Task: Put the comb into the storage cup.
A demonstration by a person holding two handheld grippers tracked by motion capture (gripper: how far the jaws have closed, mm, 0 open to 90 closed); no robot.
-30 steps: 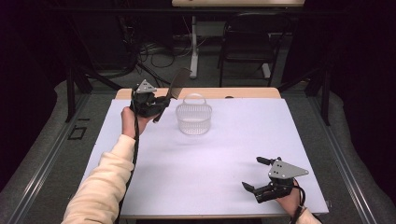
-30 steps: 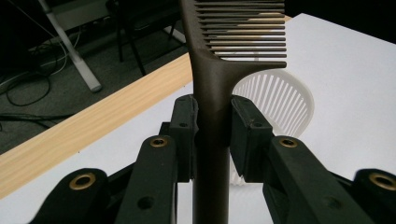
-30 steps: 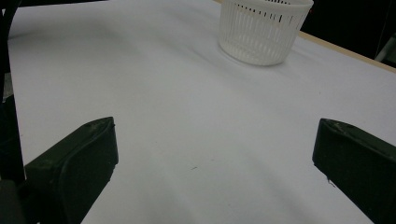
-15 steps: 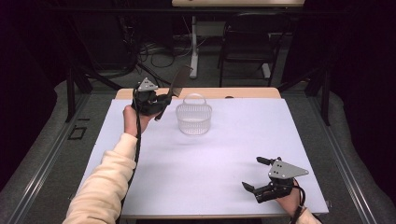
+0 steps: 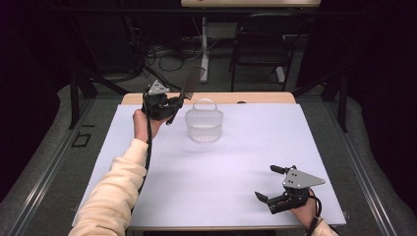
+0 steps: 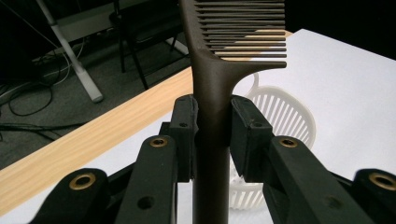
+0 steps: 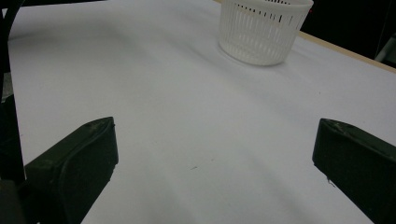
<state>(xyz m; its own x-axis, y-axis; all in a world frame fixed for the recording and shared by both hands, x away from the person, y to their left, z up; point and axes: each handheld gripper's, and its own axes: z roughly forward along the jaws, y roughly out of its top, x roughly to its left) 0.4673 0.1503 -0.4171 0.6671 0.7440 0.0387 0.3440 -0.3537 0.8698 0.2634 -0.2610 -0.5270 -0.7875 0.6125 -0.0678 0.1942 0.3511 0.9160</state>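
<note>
We had the comb (image 6: 212, 93) pinched by its handle in the left gripper (image 5: 167, 104), raised off the table (image 5: 246, 162) just left of the white basket (image 5: 204, 127), teeth end pointing up and away. To do this step well, we judged the comb should be carried over the basket's open top, tipped handle-down, and lowered clear of the hoop handle before the jaws let go, so it would not catch on the rim or knock the light basket over. The right gripper (image 5: 275, 189) sat near the front right corner with its jaws spread wide and holding nothing. The comb's tip ran off the top of the left gripper view, and we could not see the basket's inside.
</note>
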